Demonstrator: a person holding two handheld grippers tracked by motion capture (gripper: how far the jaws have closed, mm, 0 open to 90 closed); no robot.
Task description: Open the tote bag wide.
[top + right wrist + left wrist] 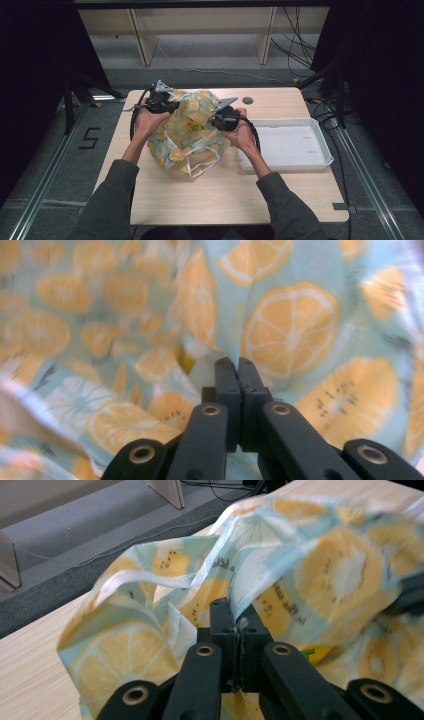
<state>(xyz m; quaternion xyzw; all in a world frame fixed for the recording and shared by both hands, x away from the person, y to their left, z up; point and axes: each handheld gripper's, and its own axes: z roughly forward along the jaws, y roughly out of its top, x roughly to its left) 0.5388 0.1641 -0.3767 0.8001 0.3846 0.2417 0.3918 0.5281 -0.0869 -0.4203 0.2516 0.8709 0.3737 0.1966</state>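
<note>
Near the middle of the surface [200, 200], a little toward twelve o'clock, sits the fruit-print bag [190, 132], a soft cloth sack in pale blue with orange and kiwi slices, and I have it gripped from both sides. My left gripper [167, 103] comes at it from about ten o'clock, and in the left gripper view its fingers [222, 625] are pressed together on a fold of the bag's edge, with the cloth squeezed in the seam between them. My right gripper [220, 119] takes the bag from about two o'clock; in the right gripper view its fingers [227, 385] are likewise closed tight, and the print bunches right at their tips, so I judge a pinch of fabric is caught there too. I hold the two pinches apart and raised so that the upper part of the bag stands up off the surface while its lower part and a white handle strap [200, 165] trail toward six o'clock; this looks to me like spreading the mouth or shaking the cloth out, though I cannot tell which edge of the opening each pinch has. At three o'clock of the bag, just beside my right hand [240, 135], lies a white tray [320, 135], bare inside and plainly within reach. Thin cloth slips easily, so both grips need to stay firm.
</note>
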